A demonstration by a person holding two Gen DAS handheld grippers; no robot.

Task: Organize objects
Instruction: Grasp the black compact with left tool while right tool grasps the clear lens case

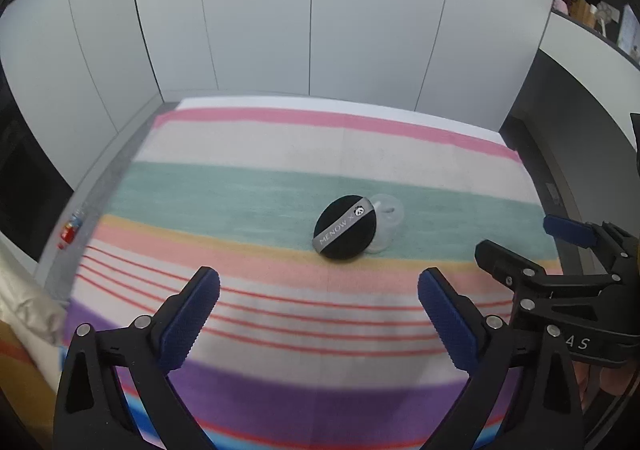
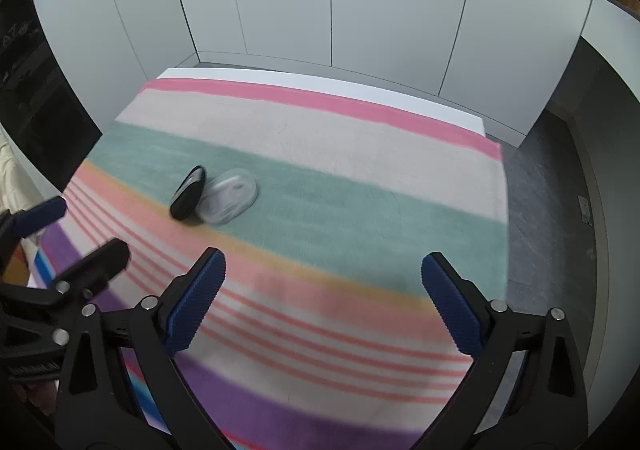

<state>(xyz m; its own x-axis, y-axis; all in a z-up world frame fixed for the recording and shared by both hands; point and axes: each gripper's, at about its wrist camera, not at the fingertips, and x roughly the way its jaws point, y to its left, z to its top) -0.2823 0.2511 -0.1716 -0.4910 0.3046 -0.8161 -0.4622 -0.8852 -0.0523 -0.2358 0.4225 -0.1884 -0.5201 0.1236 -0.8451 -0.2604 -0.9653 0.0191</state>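
Left wrist view: your left gripper (image 1: 319,288) stands spread and empty; the black powder puff (image 1: 345,227) leans on a half-hidden clear case (image 1: 387,219) on the striped cloth (image 1: 240,186). Right wrist view: your right gripper (image 2: 323,274) gapes empty, and puff and case blur.

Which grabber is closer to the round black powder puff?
Hard to say; they look about equally far. From the left gripper, the powder puff lies ahead, slightly right. From the right gripper, it lies ahead to the left. Both are open and touch nothing.
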